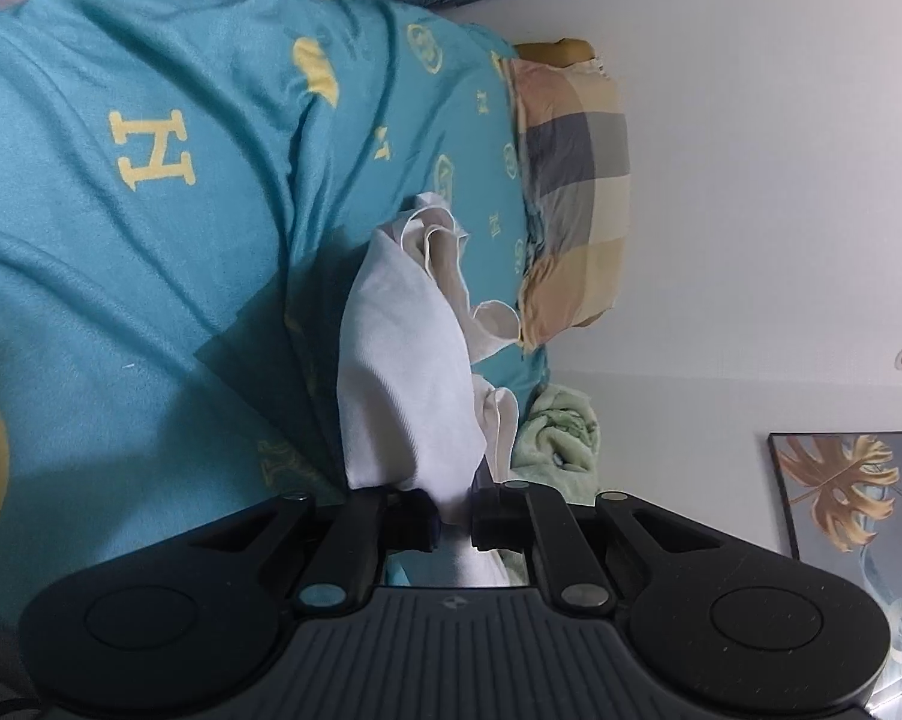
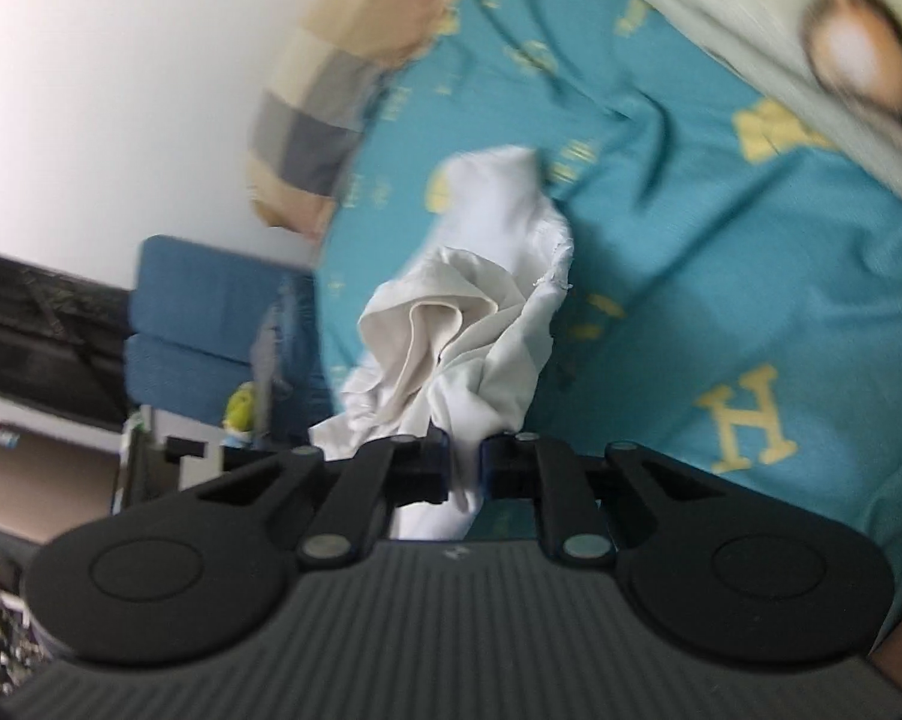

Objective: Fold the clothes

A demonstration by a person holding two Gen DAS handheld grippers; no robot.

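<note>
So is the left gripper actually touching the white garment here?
Touching. The left wrist view shows the white garment running down between the left gripper fingers, which are closed against the fabric on both sides, with no gap visible.

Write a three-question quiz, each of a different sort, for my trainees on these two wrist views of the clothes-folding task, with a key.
1. True or false: the left tool is shut on the white garment.
2. Multiple choice: what does the white garment hang over in the right wrist view? A) a wooden floor B) a teal bedsheet with yellow print C) a glass table
3. Fill in: at the far edge of the bed lies a ____ pillow.

Key
1. True; the right tool also pinches the cloth.
2. B
3. checked
</note>
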